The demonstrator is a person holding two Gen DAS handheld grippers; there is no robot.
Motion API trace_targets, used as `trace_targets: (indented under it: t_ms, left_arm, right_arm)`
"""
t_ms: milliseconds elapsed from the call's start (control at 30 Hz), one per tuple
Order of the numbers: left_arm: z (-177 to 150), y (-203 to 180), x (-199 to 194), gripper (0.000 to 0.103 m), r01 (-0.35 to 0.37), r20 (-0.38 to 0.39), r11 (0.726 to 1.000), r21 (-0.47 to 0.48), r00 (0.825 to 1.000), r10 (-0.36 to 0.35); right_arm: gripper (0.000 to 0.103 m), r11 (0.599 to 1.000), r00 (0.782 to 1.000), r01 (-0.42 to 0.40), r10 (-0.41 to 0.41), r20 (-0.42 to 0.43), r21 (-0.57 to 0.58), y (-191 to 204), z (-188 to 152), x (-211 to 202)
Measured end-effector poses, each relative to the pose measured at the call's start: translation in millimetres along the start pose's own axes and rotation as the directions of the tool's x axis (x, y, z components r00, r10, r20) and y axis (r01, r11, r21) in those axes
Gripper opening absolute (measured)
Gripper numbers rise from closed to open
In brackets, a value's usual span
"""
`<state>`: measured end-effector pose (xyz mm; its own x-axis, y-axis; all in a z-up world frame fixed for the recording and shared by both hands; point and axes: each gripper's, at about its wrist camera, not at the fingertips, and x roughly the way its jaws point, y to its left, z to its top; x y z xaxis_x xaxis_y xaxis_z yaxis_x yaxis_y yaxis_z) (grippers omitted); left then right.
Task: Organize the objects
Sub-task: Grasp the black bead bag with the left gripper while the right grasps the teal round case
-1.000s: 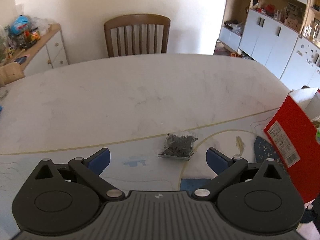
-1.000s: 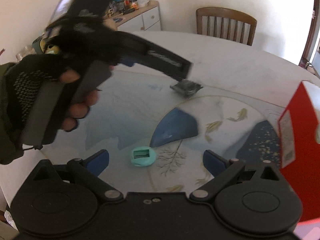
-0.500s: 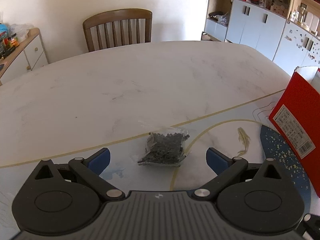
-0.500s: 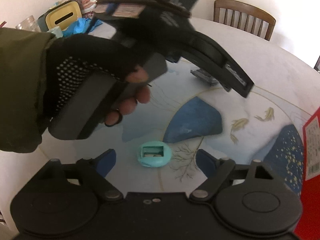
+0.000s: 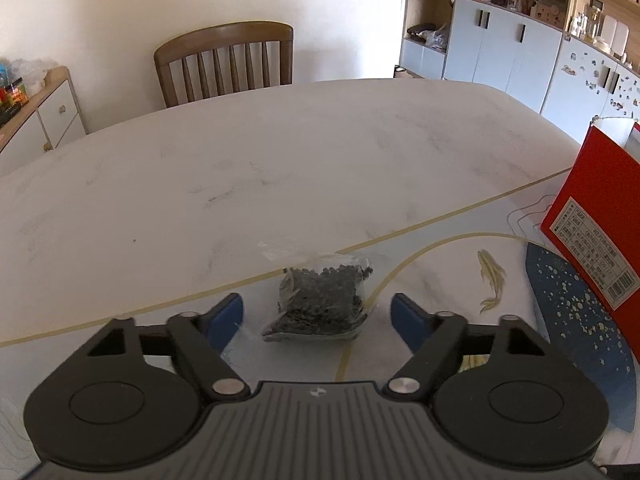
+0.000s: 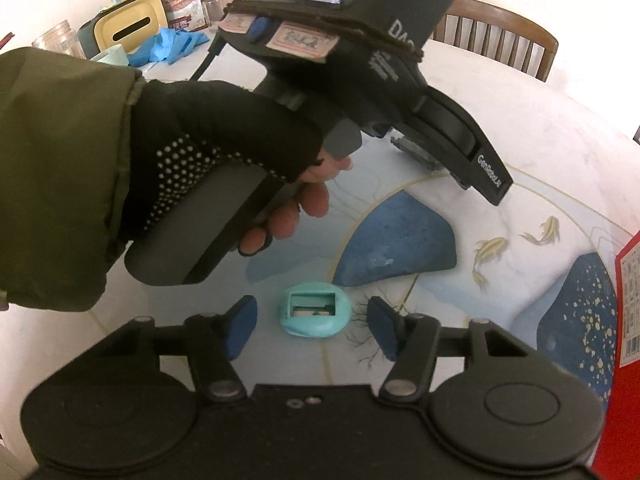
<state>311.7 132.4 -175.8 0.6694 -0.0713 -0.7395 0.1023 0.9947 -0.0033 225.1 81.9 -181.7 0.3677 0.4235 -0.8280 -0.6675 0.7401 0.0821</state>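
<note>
A small clear bag of dark pellets [image 5: 320, 304] lies on the patterned table mat between the blue pads of my left gripper [image 5: 318, 318]. Its jaws are closing, with gaps still on both sides of the bag. In the right wrist view a small teal oval object [image 6: 314, 315] with a rectangular recess lies between the pads of my right gripper [image 6: 312, 326]. Those jaws are closing too and the pads stand just clear of it. A gloved hand [image 6: 224, 160] holds the left gripper's handle above, and the bag [image 6: 416, 150] peeks out under that gripper's body.
A red box [image 5: 596, 216] stands on the mat at the right, seen again as the red box [image 6: 624, 312]. A wooden chair [image 5: 226, 62] stands behind the table [image 5: 280, 168]. Cabinets [image 5: 516, 52] fill the back right. A yellow container [image 6: 128, 28], blue cloth and jars sit far left.
Both grippers came down closer to the table and their jaws narrowed, the left around the pellet bag, the right around the teal object. The left gripper and hand now fill more of the right wrist view.
</note>
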Motion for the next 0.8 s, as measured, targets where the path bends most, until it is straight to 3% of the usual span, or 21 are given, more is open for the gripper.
trace_targets:
  t_ms: [333, 800]
  left_arm:
    - [1.0, 0.6, -1.7, 0.043, 0.007, 0.002, 1.000, 0.006, 1.000, -0.007]
    - [8.2, -0.1, -20.9, 0.038, -0.043, -0.021, 0.999, 0.028, 0.999, 0.043]
  right_arm:
    - [0.038, 1.000, 1.000, -0.004, 0.004, 0.003, 0.005, -0.8, 2.4, 0.0]
    - [0.037, 0.997, 0.998, 0.033, -0.036, 0.046, 0.073, -14.5, -4.9, -34.6]
